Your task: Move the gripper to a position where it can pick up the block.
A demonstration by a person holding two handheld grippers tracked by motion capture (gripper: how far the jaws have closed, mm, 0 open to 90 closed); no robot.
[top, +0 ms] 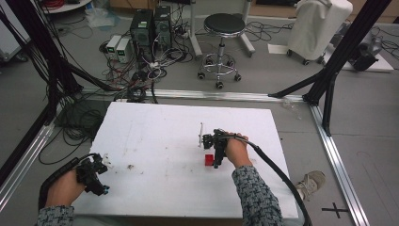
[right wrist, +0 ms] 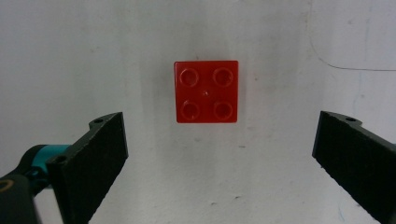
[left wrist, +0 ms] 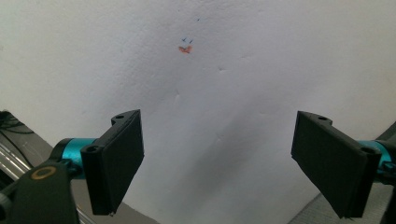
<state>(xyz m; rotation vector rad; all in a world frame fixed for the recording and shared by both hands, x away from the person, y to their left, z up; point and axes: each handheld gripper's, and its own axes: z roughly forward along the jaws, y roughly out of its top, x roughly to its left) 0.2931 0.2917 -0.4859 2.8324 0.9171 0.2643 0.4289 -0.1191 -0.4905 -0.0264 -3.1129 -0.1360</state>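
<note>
A red four-stud brick (right wrist: 206,91) lies studs-up on the white foam board (top: 155,127), ahead of the right gripper (right wrist: 219,154), its jaws spread wide. The left gripper (left wrist: 217,158), well away near the board's corner, gapes likewise over a faint, perhaps orange, mark (left wrist: 185,49).

Red four-stud brick (right wrist: 206,91) flat on white table (right wrist: 70,56), studs up; tongs (right wrist: 219,168) spread wide, clear of it.
</note>
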